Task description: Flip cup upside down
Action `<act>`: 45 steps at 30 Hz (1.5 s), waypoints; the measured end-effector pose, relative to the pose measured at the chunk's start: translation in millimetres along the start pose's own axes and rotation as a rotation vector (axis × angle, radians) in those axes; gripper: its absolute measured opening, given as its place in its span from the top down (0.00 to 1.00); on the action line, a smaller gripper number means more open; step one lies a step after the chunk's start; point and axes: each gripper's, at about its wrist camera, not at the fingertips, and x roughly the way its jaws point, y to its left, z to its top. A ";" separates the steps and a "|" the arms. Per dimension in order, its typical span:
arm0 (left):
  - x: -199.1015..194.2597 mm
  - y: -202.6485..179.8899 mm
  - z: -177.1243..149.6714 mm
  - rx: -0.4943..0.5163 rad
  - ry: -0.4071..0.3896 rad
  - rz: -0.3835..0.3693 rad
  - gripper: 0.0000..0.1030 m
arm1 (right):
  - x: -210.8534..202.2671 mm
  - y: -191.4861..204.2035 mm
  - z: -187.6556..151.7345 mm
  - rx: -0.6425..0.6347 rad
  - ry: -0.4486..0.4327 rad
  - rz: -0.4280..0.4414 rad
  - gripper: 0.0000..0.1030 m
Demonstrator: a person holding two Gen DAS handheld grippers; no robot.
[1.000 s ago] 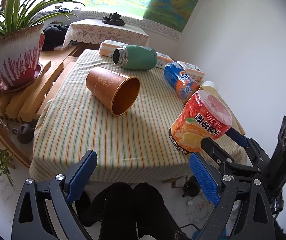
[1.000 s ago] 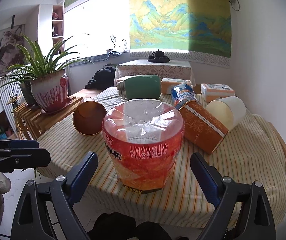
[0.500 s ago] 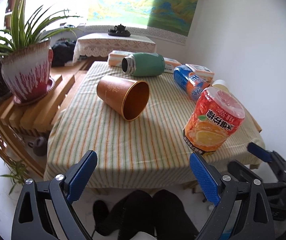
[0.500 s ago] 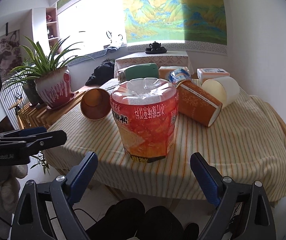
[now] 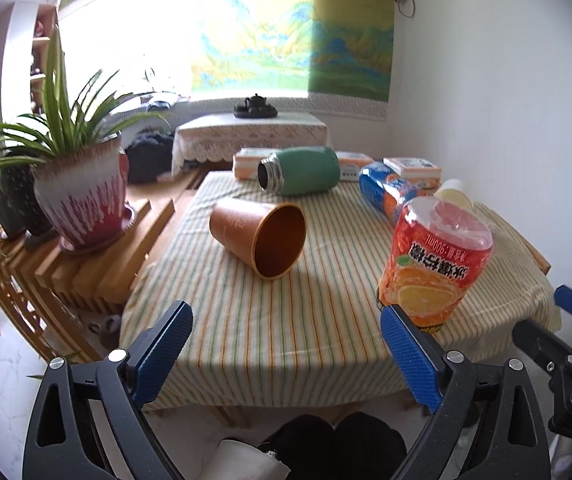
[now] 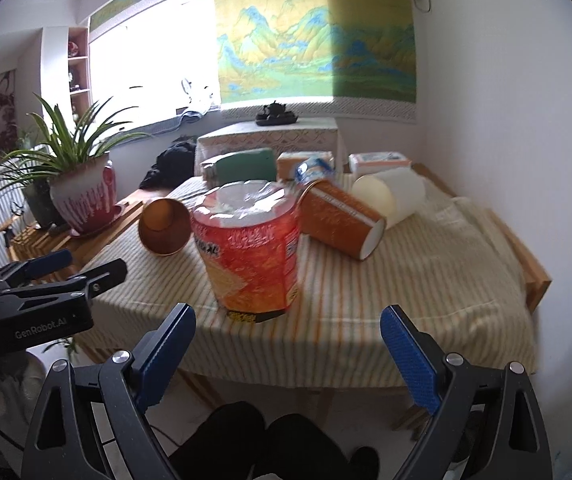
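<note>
A brown cup [image 5: 259,240] lies on its side on the striped tablecloth [image 5: 326,320], mouth toward me; it also shows in the right wrist view [image 6: 164,227]. An orange patterned cup [image 6: 340,224] and a cream cup [image 6: 390,196] also lie on their sides. A clear orange-label cup [image 5: 434,260] stands upside down near the front edge, also in the right wrist view [image 6: 249,256]. My left gripper [image 5: 286,348] is open and empty, off the table's front edge. My right gripper [image 6: 288,352] is open and empty, also off the front edge.
A green flask [image 5: 300,170] and a blue-orange bottle [image 5: 386,196] lie at the back among tissue packs [image 5: 412,168]. A potted plant [image 5: 81,200] stands on a wooden rack at the left. A white wall is at the right.
Both grippers have pulled back and away from the table. The clear orange-label cup now stands upside down on the cloth, free of the right gripper's jaws.
</note>
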 end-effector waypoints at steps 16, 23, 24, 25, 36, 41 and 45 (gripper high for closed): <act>-28.6 -14.8 8.2 0.012 -0.101 -0.021 0.01 | -20.9 -24.7 5.1 0.068 -0.092 -0.136 0.11; -35.9 -16.1 8.1 0.013 -0.124 -0.004 0.01 | -26.2 -27.5 5.8 0.078 -0.119 -0.149 0.11; -36.2 -15.3 8.0 0.012 -0.127 -0.004 0.01 | -26.3 -27.3 5.6 0.077 -0.119 -0.148 0.11; -37.3 -15.1 8.1 0.011 -0.130 -0.003 0.01 | -26.1 -26.8 5.7 0.076 -0.119 -0.146 0.11; -36.8 -12.9 9.7 0.007 -0.131 -0.003 0.01 | -23.4 -27.1 6.7 0.076 -0.122 -0.153 0.11; -36.4 -12.3 9.8 0.007 -0.130 -0.005 0.01 | -22.5 -27.0 6.9 0.075 -0.120 -0.153 0.11; -35.4 -11.5 10.2 0.009 -0.130 -0.004 0.01 | -21.6 -26.9 7.0 0.075 -0.117 -0.152 0.11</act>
